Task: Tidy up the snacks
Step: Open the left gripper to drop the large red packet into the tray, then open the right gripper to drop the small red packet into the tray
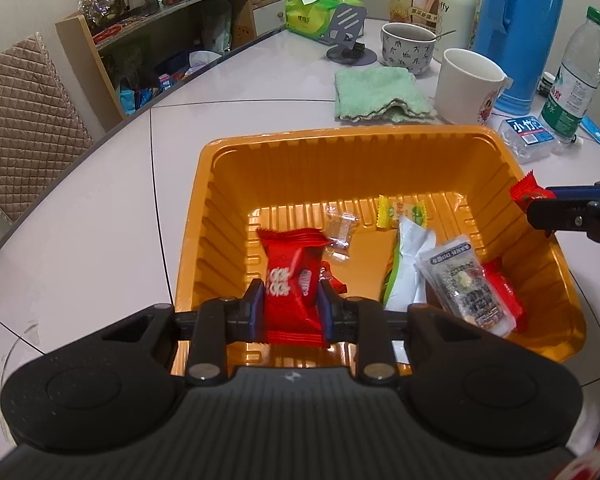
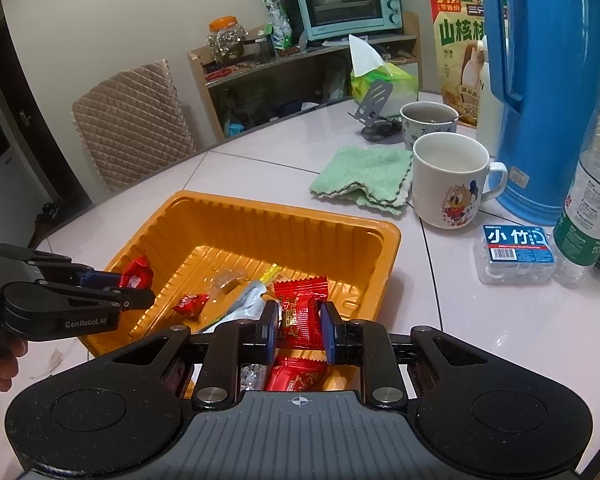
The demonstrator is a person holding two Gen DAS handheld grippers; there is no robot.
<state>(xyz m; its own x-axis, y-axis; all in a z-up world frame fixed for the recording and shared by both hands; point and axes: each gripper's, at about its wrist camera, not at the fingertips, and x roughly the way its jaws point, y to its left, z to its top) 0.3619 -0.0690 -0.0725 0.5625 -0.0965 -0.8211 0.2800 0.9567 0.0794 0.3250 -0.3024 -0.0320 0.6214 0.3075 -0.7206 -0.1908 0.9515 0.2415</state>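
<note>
We hold a red foil snack packet (image 1: pixel 290 284) clenched in our left gripper (image 1: pixel 291 300) and another red packet (image 2: pixel 300 316) in our right gripper (image 2: pixel 299 326), both over the ribbed orange plastic tray (image 1: pixel 340 152); next we should probably release them inside.

1. Behind the tray you see a folded green cloth (image 2: pixel 364 180) on the white table (image 2: pixel 480 320).
2. Just beside it stands a white cartoon mug (image 2: pixel 450 184), with a patterned cup (image 2: pixel 428 120) behind.
3. At your right stand a blue thermos (image 2: pixel 548 92) and a water bottle (image 2: pixel 592 208).
4. A teal toaster oven (image 2: pixel 348 2) sits on the shelf (image 2: pixel 300 68).
</note>
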